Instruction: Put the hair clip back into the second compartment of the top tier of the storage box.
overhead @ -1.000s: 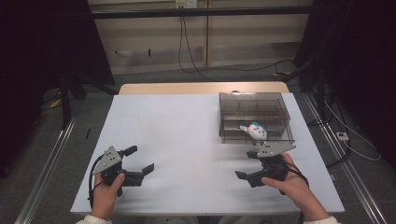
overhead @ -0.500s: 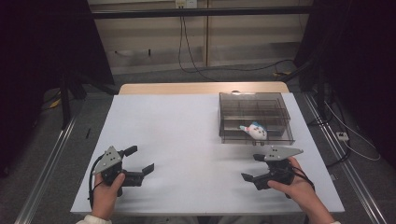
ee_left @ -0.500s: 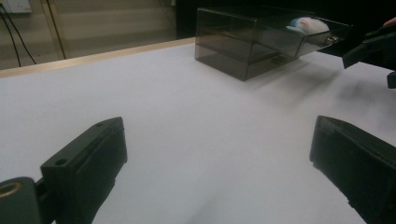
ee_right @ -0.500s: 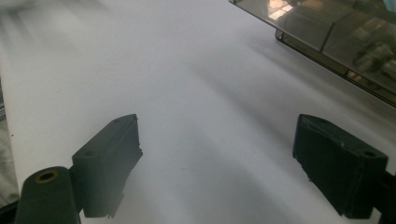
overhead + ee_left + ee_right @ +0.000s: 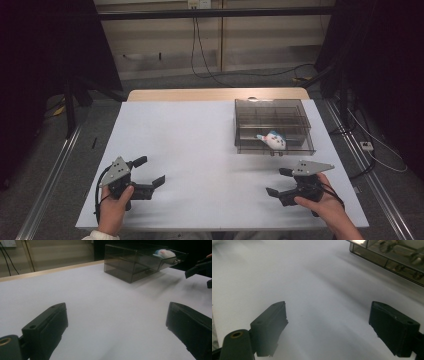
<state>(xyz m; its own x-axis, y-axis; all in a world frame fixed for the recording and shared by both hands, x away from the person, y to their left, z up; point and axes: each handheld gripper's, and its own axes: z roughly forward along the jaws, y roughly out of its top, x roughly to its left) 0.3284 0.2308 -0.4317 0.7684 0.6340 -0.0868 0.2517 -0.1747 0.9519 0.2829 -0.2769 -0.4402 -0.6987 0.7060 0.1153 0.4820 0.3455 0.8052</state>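
Note:
A smoky clear drawer box [image 5: 272,117] stands at the table's right rear, and a small white and blue toy [image 5: 272,140] lies in its pulled-out front drawer. My right gripper [image 5: 276,181] is open and empty, near the front edge, a short way in front of the box. Far to the left, my left gripper [image 5: 151,170] is open and empty, low over the white tabletop [image 5: 200,145]. In the left gripper view the open gripper [image 5: 117,322] faces the box [image 5: 130,265] and toy [image 5: 163,252]. In the right gripper view the gripper [image 5: 328,322] is open and the box [image 5: 387,255] is at the top right.
Cables hang over the wall and floor behind the table. Metal rails run along the floor on both sides. The other gripper [image 5: 200,267] juts in at the right edge of the left gripper view.
My right gripper has drawn back from the box toward the front edge and a little to the right. The left gripper has not moved.

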